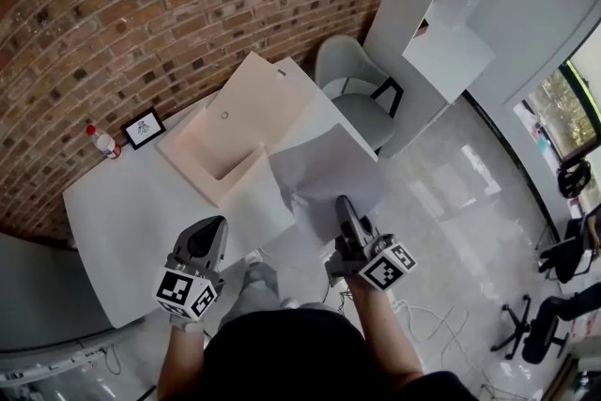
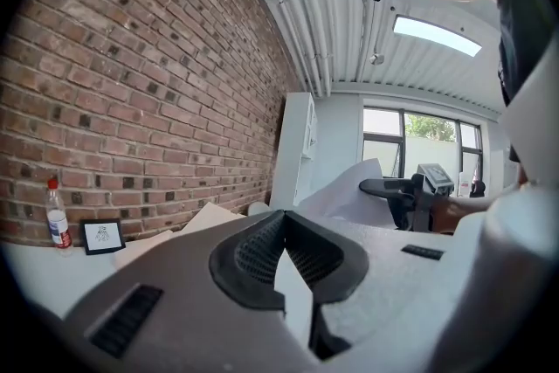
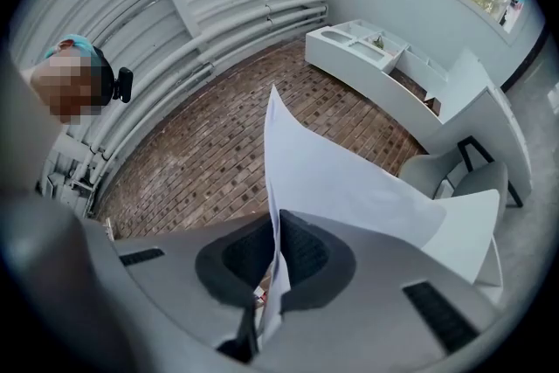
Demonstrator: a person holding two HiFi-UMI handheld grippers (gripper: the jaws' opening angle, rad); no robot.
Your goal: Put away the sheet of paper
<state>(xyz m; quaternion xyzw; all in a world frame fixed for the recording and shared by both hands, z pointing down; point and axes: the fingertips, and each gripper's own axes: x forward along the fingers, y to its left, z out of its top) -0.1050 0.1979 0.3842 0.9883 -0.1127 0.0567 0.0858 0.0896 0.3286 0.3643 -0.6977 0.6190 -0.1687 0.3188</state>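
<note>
The white sheet of paper [image 1: 324,166] is lifted over the table's right front corner, curling upward, and my right gripper [image 1: 345,204] is shut on its near edge. In the right gripper view the paper [image 3: 332,179] rises out from between the closed jaws [image 3: 275,216]. An open beige box [image 1: 225,138] with its lid laid back lies on the white table [image 1: 131,211], just left of the sheet. My left gripper [image 1: 213,225] hovers over the table's front edge, shut with nothing in it [image 2: 281,216]. The left gripper view also shows the paper [image 2: 349,192].
A red-capped bottle [image 1: 103,142] and a small framed picture [image 1: 144,128] stand at the table's back left by the brick wall. A grey chair [image 1: 355,80] and a white counter [image 1: 446,52] stand beyond the table. Cables lie on the glossy floor [image 1: 441,202] at right.
</note>
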